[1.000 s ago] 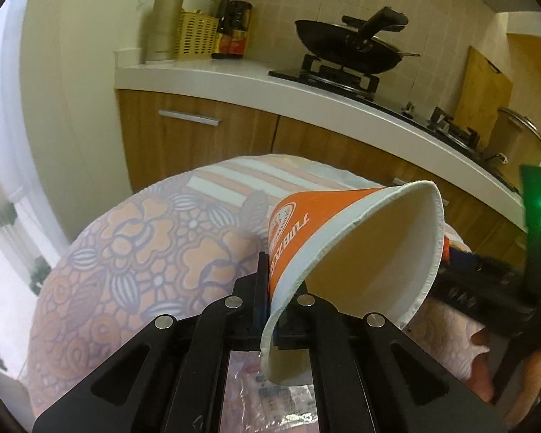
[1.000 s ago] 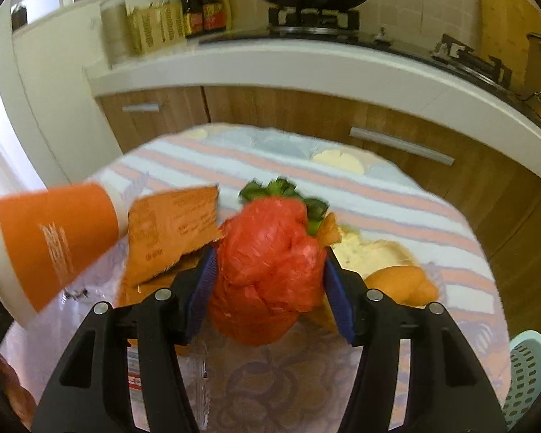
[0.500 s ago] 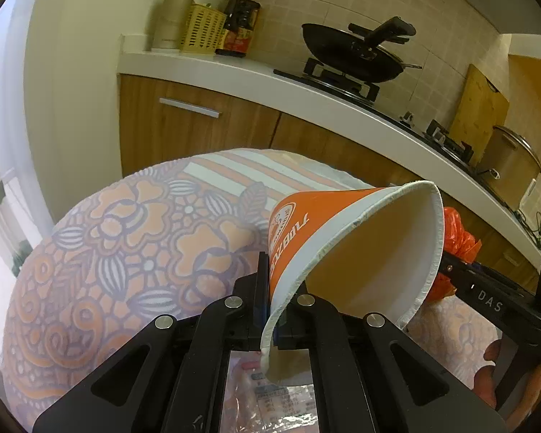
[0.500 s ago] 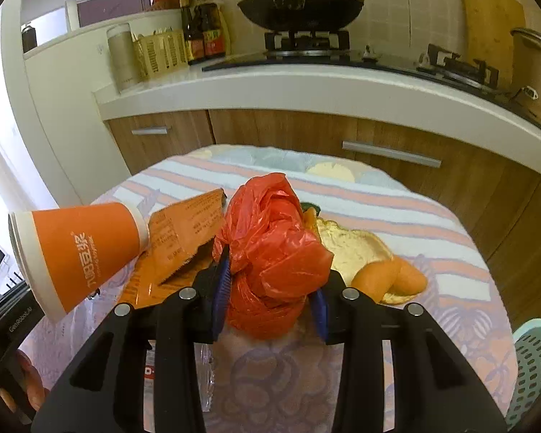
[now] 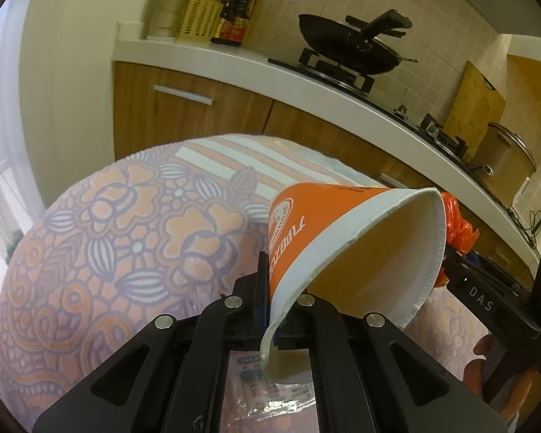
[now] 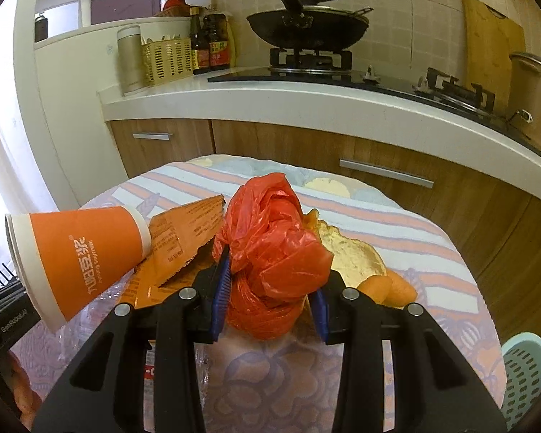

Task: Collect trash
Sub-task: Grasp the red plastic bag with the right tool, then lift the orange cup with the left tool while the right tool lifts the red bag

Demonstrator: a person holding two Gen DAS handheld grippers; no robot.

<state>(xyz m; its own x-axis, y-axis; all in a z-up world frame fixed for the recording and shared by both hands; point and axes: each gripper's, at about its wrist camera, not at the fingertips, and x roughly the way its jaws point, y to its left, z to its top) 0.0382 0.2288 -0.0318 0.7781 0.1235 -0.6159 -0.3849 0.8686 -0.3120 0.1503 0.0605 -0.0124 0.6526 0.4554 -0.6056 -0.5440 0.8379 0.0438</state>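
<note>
Right wrist view shows the right gripper [image 6: 270,288] clamped on a crumpled red plastic bag [image 6: 270,249] above the desk [image 6: 432,252], the left gripper [image 5: 275,306] pinching the orange paper cup [image 5: 342,245] by its rim; next, probably, stuffing the bag into the cup.

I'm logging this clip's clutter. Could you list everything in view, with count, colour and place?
Orange paper cup: 1, orange and white, rim pinched in left tool.
Crumpled red plastic bag: 1, red, gripped in right tool.
Torn orange wrapper: 1, orange, on table, behind cup.
Floral tablecloth: 1, orange and lilac, covering table.
Black wok: 1, black, on stove.
Yellow slotted basket: 1, yellow, on counter.
Left tool: 1, black.
Right tool: 1, black, blue pads.
</note>
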